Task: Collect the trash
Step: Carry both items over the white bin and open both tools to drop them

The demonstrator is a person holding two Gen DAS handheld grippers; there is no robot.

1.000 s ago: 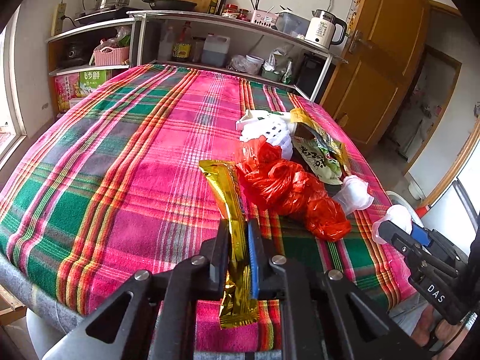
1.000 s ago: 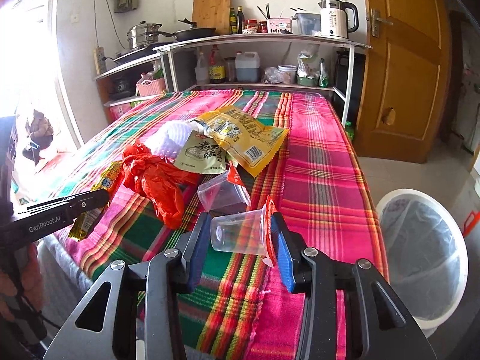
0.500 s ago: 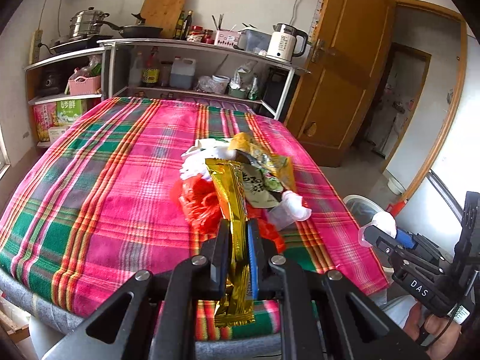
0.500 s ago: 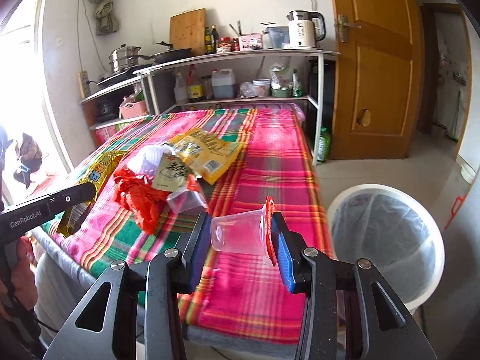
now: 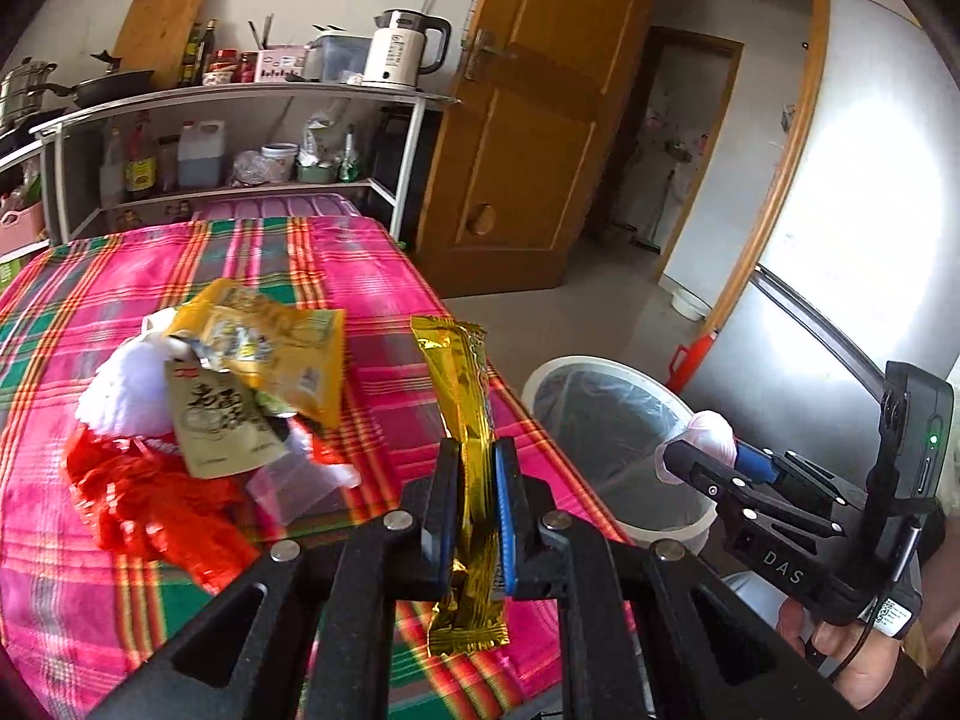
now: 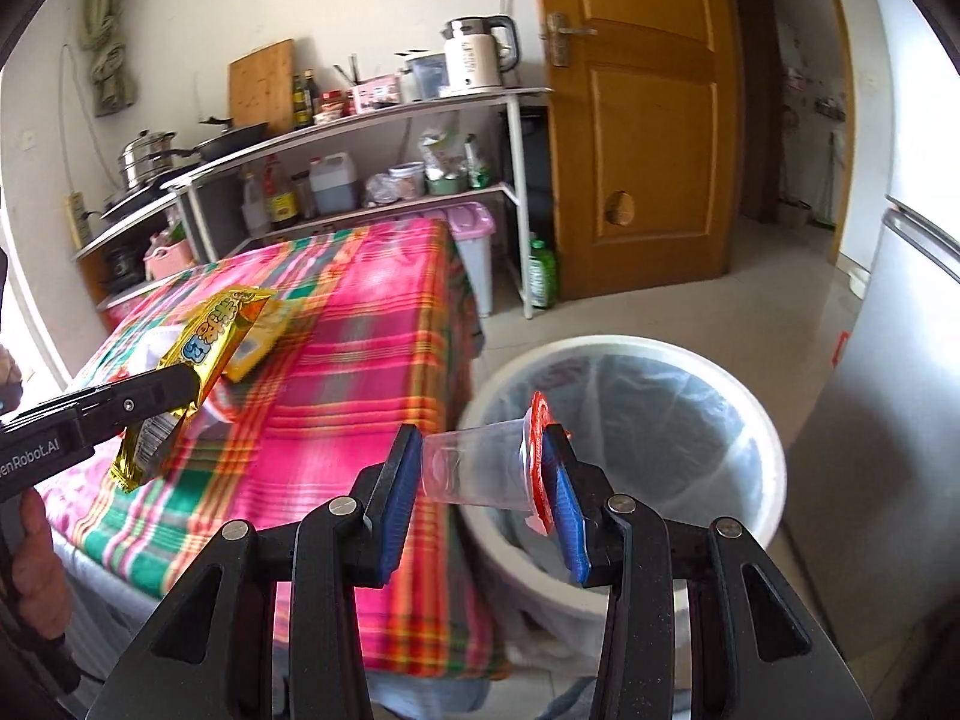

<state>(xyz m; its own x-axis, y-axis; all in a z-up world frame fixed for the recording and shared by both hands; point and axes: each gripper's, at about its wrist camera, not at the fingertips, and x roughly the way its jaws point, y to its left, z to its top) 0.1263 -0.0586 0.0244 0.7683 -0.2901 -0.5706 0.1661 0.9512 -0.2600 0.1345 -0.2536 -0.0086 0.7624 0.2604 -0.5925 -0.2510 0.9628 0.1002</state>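
My left gripper (image 5: 475,462) is shut on a long gold snack wrapper (image 5: 465,420), held upright above the table's right edge; the same gold wrapper (image 6: 198,360) shows at the left of the right wrist view. My right gripper (image 6: 483,468) is shut on a clear plastic cup (image 6: 474,471) lying sideways, its red peeled lid against the right pad, just over the near rim of the white bin (image 6: 774,480). The bin (image 5: 600,372), lined with a clear bag, stands on the floor right of the table. The right gripper (image 5: 678,456) also appears from the side in the left wrist view.
On the plaid tablecloth (image 5: 360,276) lie a yellow packet (image 5: 282,348), a beige packet (image 5: 216,426), a red plastic bag (image 5: 150,504), white crumpled stuff (image 5: 120,390) and a clear cup (image 5: 288,486). A shelf rack (image 6: 372,120), a wooden door (image 6: 642,120) and a fridge (image 6: 900,360) surround the bin.
Both grippers have swung right, away from the trash pile toward the bin. The cup now hangs over the bin's rim, and the gold wrapper is lifted off the cloth at the table's right edge.
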